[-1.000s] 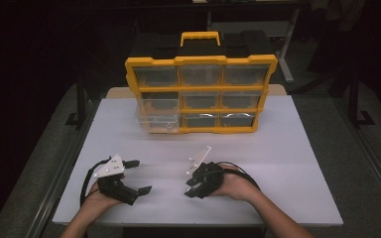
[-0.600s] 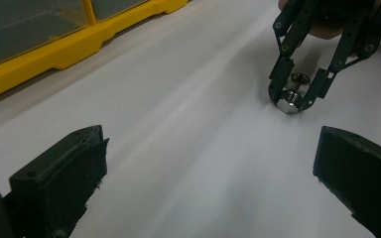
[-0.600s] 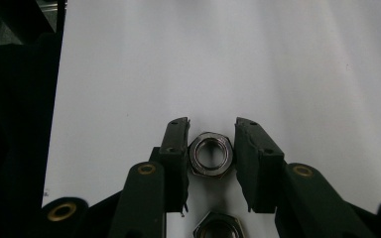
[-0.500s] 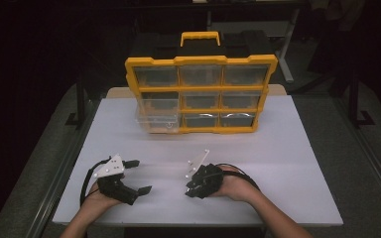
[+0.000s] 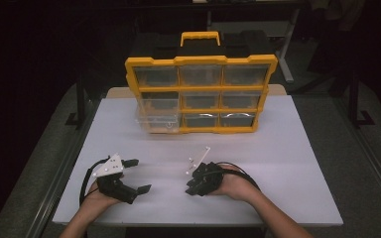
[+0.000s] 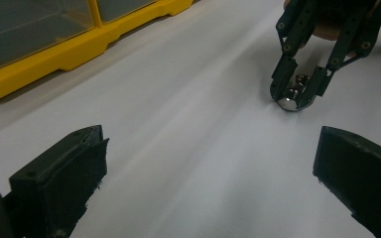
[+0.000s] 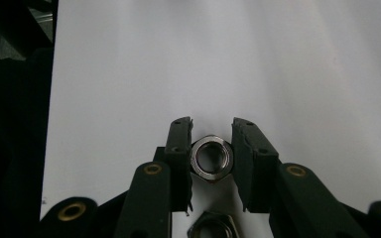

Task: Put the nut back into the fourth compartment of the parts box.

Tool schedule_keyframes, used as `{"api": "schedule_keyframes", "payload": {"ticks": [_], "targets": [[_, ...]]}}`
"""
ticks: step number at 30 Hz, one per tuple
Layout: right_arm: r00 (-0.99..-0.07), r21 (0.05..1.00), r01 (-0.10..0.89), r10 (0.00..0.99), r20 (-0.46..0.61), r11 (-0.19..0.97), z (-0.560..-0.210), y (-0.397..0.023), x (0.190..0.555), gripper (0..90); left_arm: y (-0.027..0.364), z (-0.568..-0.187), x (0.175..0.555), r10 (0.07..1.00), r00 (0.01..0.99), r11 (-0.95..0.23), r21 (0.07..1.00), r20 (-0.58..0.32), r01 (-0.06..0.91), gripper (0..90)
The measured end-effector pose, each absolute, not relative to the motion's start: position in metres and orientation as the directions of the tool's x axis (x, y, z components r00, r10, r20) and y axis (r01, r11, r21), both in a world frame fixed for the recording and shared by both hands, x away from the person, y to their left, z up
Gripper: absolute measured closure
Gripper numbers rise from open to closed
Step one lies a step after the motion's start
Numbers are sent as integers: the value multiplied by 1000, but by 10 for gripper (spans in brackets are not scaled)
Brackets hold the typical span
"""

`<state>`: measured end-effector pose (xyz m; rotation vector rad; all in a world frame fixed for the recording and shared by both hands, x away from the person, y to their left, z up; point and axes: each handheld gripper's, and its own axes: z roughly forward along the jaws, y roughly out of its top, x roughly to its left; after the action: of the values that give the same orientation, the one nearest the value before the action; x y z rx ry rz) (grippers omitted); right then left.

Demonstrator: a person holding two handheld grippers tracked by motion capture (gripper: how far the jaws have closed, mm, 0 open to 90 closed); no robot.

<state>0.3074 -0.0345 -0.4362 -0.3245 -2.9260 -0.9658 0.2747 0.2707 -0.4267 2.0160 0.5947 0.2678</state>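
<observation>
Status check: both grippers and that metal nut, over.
Right gripper jaws just closed on steel nut, at table. Second nut behind it. Left gripper open, idle. Nothing in the way.

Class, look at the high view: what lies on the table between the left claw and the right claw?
Nothing: between the left claw and the right claw, shut on a metal nut, the high view shows bare white table.

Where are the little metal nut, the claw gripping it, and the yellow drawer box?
metal nut [image 7: 211, 157]: right gripper view, its rim.
right gripper [image 7: 211, 130]: right gripper view, between its fingertips.
yellow drawer box [image 5: 201, 60]: high view, top frame.
</observation>
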Motion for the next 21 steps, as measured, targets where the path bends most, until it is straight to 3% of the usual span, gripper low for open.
{"api": "schedule_keyframes", "payload": {"ticks": [21], "targets": [[-944, 627, 311, 307, 119, 714, -404, -48, 327, 691, 271, -427, 276, 509, 859, -376, 881, -62, 286, 4]]}}
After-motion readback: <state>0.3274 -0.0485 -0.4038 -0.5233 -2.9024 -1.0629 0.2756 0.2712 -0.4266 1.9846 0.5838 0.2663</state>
